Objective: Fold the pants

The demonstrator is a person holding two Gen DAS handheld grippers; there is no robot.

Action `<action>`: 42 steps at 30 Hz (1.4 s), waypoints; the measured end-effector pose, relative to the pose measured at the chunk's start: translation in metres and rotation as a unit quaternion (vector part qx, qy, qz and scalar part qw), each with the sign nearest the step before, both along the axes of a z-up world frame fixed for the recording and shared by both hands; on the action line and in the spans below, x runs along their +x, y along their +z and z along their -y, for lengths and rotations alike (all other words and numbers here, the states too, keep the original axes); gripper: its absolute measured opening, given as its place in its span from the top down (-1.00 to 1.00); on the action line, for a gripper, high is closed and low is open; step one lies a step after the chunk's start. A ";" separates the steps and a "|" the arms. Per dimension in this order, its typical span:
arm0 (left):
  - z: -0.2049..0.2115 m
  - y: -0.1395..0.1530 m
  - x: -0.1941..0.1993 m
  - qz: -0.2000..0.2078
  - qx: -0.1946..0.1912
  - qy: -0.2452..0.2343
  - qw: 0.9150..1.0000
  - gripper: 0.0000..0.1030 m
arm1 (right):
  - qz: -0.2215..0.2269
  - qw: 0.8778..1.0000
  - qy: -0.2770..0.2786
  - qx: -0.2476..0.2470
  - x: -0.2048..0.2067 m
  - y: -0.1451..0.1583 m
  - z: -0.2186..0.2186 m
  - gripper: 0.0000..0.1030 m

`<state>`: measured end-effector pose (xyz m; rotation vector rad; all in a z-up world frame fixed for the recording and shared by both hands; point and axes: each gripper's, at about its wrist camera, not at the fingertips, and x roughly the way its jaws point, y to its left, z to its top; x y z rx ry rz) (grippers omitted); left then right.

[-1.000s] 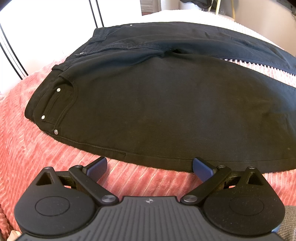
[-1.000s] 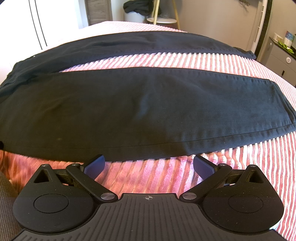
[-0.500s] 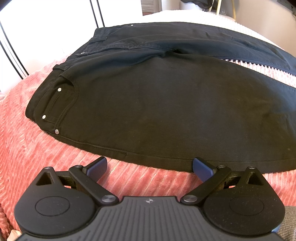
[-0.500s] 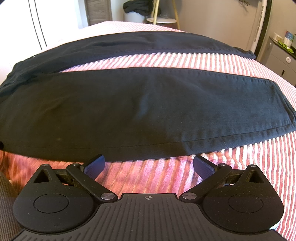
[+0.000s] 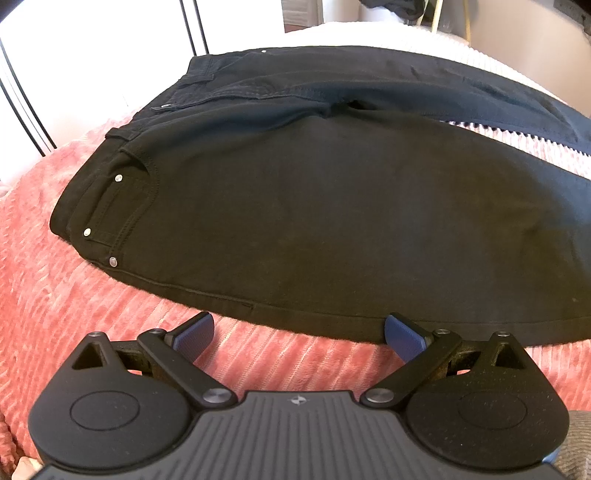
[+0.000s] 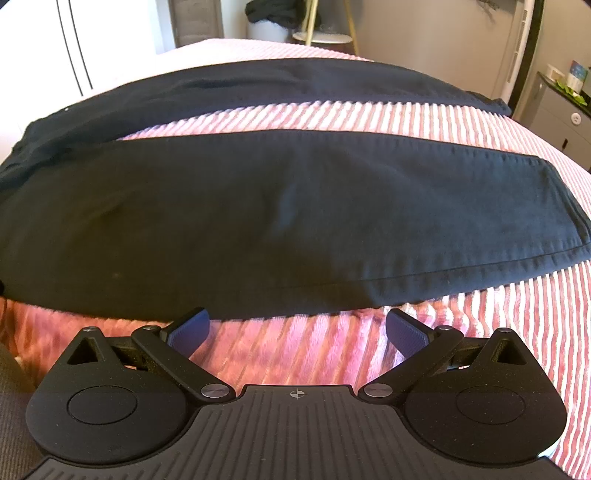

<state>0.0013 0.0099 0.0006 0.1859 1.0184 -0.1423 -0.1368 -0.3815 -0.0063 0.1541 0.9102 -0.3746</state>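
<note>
Black pants (image 5: 314,206) lie flat on a pink ribbed bedspread (image 5: 55,295), waistband to the left with rivets showing at the pocket. In the right wrist view both legs of the pants (image 6: 295,206) stretch to the right, spread apart, with a strip of bedspread between them. My left gripper (image 5: 298,334) is open just short of the near side seam by the hip. My right gripper (image 6: 298,329) is open too, just short of the near leg's side seam. Neither one holds cloth.
The bedspread (image 6: 498,332) runs beyond the pants on every side. Past the bed stand a white wardrobe (image 6: 44,40), a stool with dark clothes (image 6: 321,33) and a grey cabinet (image 6: 561,118) at right. A bright window with black bars (image 5: 22,92) sits at left.
Almost nothing: the left wrist view has shifted very slightly, and both grippers stay open at the near seam.
</note>
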 end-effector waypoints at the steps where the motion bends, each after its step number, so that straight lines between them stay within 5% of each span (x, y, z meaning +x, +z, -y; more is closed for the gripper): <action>1: -0.001 0.000 0.001 -0.001 -0.001 0.000 1.000 -0.92 | -0.001 1.000 0.000 0.000 0.000 0.000 0.000 -1.00; 17: -0.010 -0.001 0.010 -0.013 -0.015 0.014 1.000 -0.92 | -0.003 0.997 -0.030 0.066 0.013 0.001 0.028 -1.00; 21: -0.011 0.009 0.012 0.019 0.002 0.044 0.999 -0.92 | -0.004 0.995 -0.070 0.076 0.022 0.000 0.048 -1.00; 29: 0.011 0.038 0.053 0.107 -0.033 0.108 0.988 -0.92 | -0.017 0.980 -0.110 0.162 0.026 -0.011 0.084 -1.00; 32: 0.029 0.032 0.082 0.112 -0.043 0.105 0.987 -0.92 | -0.086 0.980 -0.058 0.169 0.043 -0.004 0.090 -1.00; 36: 0.052 0.008 0.110 0.149 -0.009 0.097 0.984 -0.92 | -0.063 0.953 -0.081 0.284 0.072 0.030 0.138 -1.00; 38: 0.058 -0.008 0.118 0.180 0.011 0.096 0.979 -0.92 | -0.035 0.931 -0.111 0.347 0.106 0.043 0.172 -1.00; 41: 0.056 -0.034 0.128 0.177 0.012 0.076 0.981 -0.93 | -0.055 0.887 -0.169 0.426 0.159 0.049 0.206 -1.00; 42: 0.052 -0.041 0.127 0.184 -0.002 0.072 0.980 -0.93 | -0.056 0.885 -0.166 0.431 0.175 0.054 0.209 -1.00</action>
